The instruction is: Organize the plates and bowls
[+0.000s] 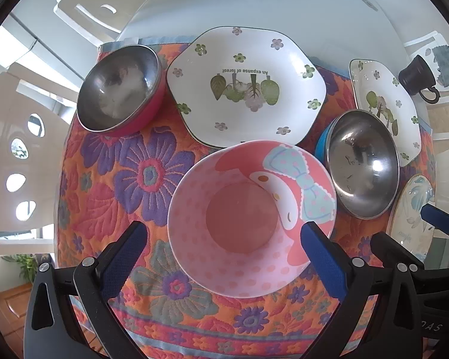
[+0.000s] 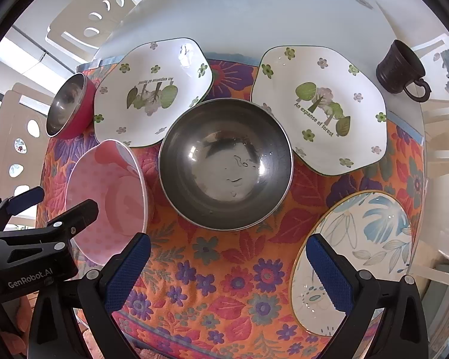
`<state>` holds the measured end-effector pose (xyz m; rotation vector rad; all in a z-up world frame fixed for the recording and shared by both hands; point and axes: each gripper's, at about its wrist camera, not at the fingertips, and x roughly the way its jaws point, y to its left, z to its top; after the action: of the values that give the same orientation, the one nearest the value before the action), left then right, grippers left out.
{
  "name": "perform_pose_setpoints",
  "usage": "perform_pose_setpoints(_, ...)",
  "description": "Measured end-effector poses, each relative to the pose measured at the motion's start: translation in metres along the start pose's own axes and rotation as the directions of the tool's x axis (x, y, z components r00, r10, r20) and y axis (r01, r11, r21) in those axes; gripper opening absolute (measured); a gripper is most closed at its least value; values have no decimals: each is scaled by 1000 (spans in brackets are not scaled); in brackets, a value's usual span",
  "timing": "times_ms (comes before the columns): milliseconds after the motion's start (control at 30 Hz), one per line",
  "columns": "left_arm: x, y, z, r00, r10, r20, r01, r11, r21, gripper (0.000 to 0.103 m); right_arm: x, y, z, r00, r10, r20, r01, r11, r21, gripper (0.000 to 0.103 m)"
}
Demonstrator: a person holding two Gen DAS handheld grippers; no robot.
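Observation:
A pink cartoon bowl (image 1: pixel 250 218) sits on the floral cloth between the open jaws of my left gripper (image 1: pixel 224 242); it also shows in the right wrist view (image 2: pixel 110 200). Behind it lie a white forest plate (image 1: pixel 245 86) and a red-sided steel bowl (image 1: pixel 119 89). A blue-sided steel bowl (image 2: pixel 226 164) sits ahead of my open, empty right gripper (image 2: pixel 229 254). A second forest plate (image 2: pixel 320 110) lies far right. A blue-leaf plate (image 2: pixel 353 257) lies under my right finger.
A dark mug (image 2: pixel 399 68) stands on the bare glass table (image 2: pixel 248 15) at the far right. White chairs (image 1: pixel 12 161) stand to the left and behind. The floral cloth (image 2: pixel 224 284) covers the near part of the table.

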<state>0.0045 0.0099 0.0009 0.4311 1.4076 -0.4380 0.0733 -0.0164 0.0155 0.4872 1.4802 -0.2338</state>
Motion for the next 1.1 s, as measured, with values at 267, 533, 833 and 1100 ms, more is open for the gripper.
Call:
perform_pose_setpoints(267,0,5,1,1000,-8,2,8,1000,-5,102,-1,5,-1,1000,1,0,-1,1000,9,103)
perform_pose_setpoints(533,-2,9,2,1000,-8,13,8,1000,-3,102,-1,6,-1,1000,-1,1,1,1000,16,103)
perform_pose_setpoints(833,-4,11,4,999,-8,32,8,1000,7,102,-1,7,1,1000,-4,5,4,1000,30,103)
perform_pose_setpoints(1100,-9,10,4,997,15,75,-15,1000,9,102,-2,6,1,1000,-6,6,6,999,36,103)
